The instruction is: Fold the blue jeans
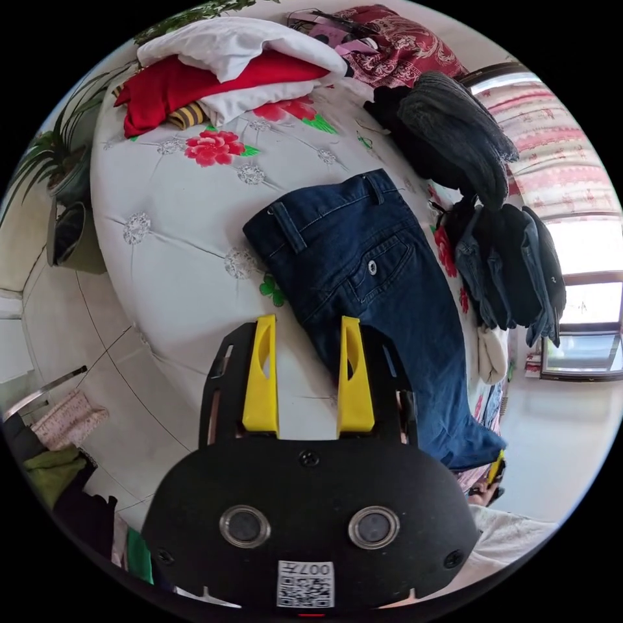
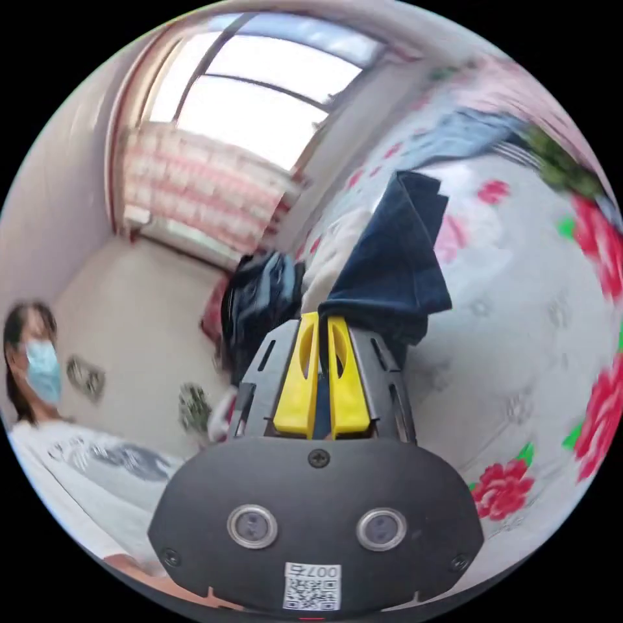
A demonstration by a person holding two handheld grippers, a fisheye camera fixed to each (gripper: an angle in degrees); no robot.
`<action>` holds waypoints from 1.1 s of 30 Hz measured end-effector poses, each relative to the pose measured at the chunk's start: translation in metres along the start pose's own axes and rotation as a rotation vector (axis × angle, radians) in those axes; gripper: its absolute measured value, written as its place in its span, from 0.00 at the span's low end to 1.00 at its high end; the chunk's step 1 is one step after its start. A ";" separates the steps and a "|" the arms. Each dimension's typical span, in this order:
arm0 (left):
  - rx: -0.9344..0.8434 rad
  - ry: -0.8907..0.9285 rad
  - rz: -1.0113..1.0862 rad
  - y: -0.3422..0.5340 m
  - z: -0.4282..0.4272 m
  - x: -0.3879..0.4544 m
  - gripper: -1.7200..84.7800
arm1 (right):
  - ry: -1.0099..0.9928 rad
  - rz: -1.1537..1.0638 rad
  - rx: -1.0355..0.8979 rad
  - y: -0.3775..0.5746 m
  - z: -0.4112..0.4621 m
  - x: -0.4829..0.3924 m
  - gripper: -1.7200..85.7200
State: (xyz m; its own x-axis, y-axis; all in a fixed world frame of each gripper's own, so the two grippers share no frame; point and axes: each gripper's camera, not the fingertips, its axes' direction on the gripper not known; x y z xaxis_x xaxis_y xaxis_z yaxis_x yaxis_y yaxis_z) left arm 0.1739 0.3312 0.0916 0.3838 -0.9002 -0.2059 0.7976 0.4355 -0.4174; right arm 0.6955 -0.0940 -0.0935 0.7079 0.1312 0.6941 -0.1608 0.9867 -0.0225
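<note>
- Jeans (image 1: 383, 305) lie flat on the flowered bedspread (image 1: 175, 259) just ahead of your left gripper (image 1: 306, 331), folded lengthwise, waistband at the far end and legs running back past the gripper's right side toward the bed edge.
- Your left gripper's yellow fingers (image 1: 261, 376) stand apart with nothing between them; the right fingertip sits over the near edge of the denim, the left one over bare bedspread. You cannot tell from this view whether either tip touches the cloth.
- Your right gripper (image 2: 322, 324) has its fingers (image 2: 297, 383) drawn together, with a strip of dark blue denim showing between them: it is clamped on the hem end of the jeans (image 2: 396, 272), which rises from the tips in a lifted fold above the bedspread (image 2: 519, 337).
- In the left gripper view, your right gripper's yellow tip (image 1: 496, 466) shows at the leg end of the jeans, at the bed's edge.
- Farther out, a pile of dark clothes (image 1: 467, 195) lies beyond the jeans, and red and white clothes (image 1: 220, 78) are heaped at the far end of the bed.
- A person in a white top (image 2: 84, 448) appears at the edge of the right gripper view.
</note>
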 end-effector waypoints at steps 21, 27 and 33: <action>-0.012 0.399 -0.210 -0.018 0.026 -0.120 0.11 | 0.129 -0.439 -0.768 0.208 0.355 -0.219 0.11; -0.004 0.457 -0.218 -0.018 0.031 -0.142 0.11 | 0.302 -0.776 -0.916 0.270 0.464 -0.284 0.12; -0.011 0.462 -0.221 -0.021 0.033 -0.154 0.10 | 0.411 -0.842 -0.957 0.285 0.517 -0.290 0.08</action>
State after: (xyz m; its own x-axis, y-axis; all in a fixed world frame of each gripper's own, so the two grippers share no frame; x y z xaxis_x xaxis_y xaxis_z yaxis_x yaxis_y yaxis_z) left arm 0.1134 0.4602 0.1610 -0.0410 -0.8762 -0.4801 0.8305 0.2373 -0.5039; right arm 0.0883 0.0996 0.0707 0.5337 -0.6934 0.4841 0.8457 0.4368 -0.3068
